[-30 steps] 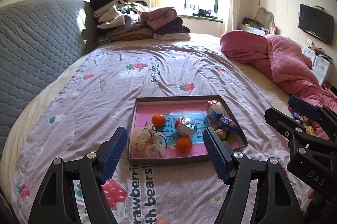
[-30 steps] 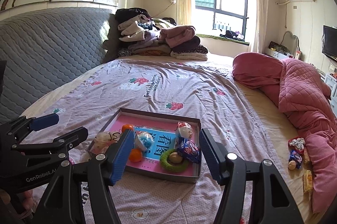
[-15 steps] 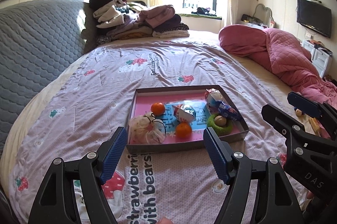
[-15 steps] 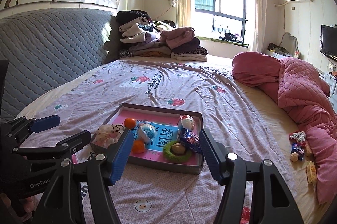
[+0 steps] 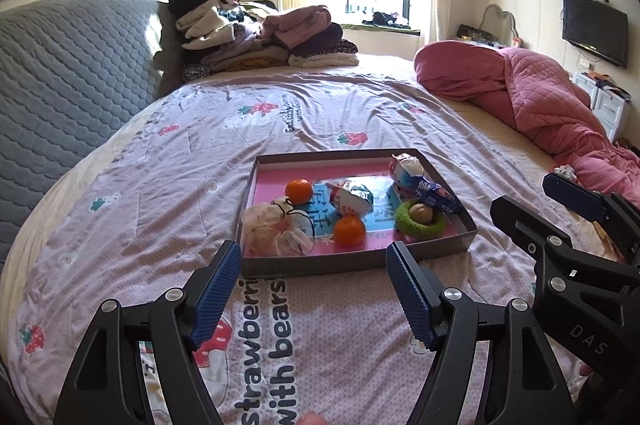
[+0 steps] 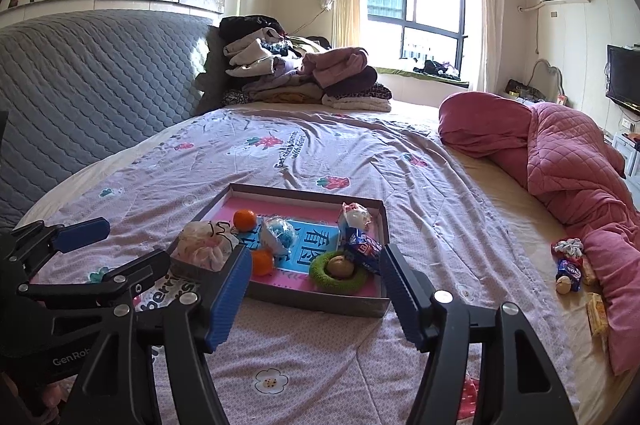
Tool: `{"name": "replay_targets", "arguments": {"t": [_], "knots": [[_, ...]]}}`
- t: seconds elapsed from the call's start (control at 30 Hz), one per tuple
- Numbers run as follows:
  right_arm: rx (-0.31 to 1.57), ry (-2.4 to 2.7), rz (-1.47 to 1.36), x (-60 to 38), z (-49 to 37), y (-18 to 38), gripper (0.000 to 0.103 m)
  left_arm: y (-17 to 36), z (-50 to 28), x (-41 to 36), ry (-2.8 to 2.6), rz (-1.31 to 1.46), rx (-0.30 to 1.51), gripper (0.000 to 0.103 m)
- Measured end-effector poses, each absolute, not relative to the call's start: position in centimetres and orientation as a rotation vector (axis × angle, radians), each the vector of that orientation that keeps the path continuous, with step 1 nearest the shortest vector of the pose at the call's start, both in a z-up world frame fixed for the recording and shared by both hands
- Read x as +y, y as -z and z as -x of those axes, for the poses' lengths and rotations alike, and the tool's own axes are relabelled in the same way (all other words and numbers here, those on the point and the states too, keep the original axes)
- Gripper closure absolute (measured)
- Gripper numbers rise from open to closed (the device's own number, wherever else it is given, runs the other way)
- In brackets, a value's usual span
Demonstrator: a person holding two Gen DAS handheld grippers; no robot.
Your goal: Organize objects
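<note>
Both grippers have drawn back from the tray [image 5: 352, 265] at frame centre; left gripper [image 5: 316, 289] and right gripper [image 6: 316, 289] stand spread, empty. Small items [image 6: 570, 271] remain at right.

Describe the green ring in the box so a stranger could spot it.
On the bed lies a shallow tray with a pink floor. The green ring sits in its near right corner, fuzzy, with a brown nut-like ball resting in its hole. Nothing else there is green.

A tray [image 5: 352, 265] on the bed [image 5: 160, 185] holds two oranges [image 5: 299, 190].
</note>
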State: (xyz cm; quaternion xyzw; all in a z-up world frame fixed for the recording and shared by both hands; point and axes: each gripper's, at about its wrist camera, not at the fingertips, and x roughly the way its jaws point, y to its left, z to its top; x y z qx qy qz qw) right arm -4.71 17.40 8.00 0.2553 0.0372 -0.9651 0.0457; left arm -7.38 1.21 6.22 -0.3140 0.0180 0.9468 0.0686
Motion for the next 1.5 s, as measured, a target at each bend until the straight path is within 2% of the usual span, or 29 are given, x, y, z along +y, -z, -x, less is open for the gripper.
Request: {"name": "replay_targets", "arguments": {"t": [0.37, 0.7, 1.5], "knots": [[0.109, 2.947, -0.792, 17.5, 5.0, -5.3, 0.036, -3.6, 8.0, 1.1, -2.870, 0.981, 0.068, 0.027], [0.072, 2.948, -0.809, 18.1, 5.6, -3.6, 0.036, -1.6, 9.0, 0.5, -2.856, 1.021, 0.002, 0.027], [0.033, 2.939, -0.886, 18.4, 6.4, 0.1, 0.036, 1.9, 9.9, 1.2, -2.835, 1.074, 0.029, 0.027]]}}
